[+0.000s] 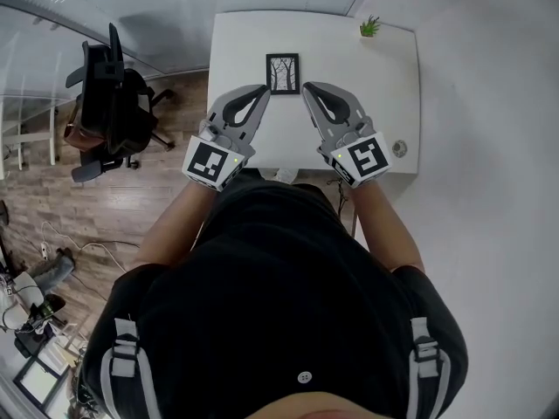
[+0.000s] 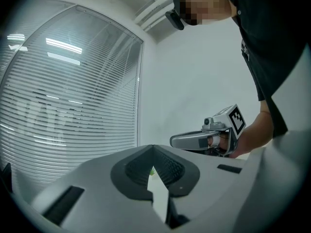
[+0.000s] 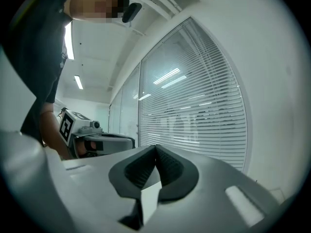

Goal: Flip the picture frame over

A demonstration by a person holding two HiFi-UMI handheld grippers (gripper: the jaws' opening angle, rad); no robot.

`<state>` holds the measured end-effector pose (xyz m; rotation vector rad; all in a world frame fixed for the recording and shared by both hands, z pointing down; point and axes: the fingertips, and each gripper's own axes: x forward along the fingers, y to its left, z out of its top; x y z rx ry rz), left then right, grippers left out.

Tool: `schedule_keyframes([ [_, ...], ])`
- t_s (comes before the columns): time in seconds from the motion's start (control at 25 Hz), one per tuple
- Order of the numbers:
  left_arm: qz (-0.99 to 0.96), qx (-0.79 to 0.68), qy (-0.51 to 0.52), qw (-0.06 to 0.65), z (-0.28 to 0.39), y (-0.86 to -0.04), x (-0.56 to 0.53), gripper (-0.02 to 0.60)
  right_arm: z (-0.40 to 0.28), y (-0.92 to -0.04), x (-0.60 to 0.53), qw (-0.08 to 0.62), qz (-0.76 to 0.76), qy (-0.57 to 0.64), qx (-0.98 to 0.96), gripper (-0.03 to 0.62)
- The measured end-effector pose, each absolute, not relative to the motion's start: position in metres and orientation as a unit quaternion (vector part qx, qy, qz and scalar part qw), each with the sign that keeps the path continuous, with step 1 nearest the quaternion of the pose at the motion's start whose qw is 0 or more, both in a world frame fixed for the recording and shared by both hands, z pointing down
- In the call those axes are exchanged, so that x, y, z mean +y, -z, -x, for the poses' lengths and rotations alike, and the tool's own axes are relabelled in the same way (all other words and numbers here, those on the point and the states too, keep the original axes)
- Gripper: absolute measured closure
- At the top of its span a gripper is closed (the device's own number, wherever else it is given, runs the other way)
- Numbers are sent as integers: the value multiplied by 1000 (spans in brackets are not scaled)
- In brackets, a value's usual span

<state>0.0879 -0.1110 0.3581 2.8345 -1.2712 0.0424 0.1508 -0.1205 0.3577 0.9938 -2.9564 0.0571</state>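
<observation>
A black picture frame (image 1: 282, 73) lies flat on the white table (image 1: 349, 68), its tree picture facing up. Both grippers hover over the table's near half, one on each side of the frame and just short of it. My left gripper (image 1: 265, 88) is shut with nothing between its jaws; in the left gripper view its tips (image 2: 153, 147) meet in the air. My right gripper (image 1: 307, 86) is likewise shut and empty, its tips (image 3: 156, 147) closed together. Each gripper view shows the other gripper level beside it, and neither shows the frame.
A small potted plant (image 1: 370, 28) stands at the table's far right corner and a round cable grommet (image 1: 399, 149) sits near the right edge. A black office chair (image 1: 109, 103) stands left of the table. Window blinds (image 2: 68, 106) fill the far wall.
</observation>
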Motion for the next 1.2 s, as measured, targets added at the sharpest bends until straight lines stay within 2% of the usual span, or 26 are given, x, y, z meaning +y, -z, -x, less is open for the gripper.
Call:
schedule_keyframes([
  [1.2, -914, -403, -15, 28, -87, -366, -115, 574, -147, -365, -126, 14, -298, -44, -953, 585],
])
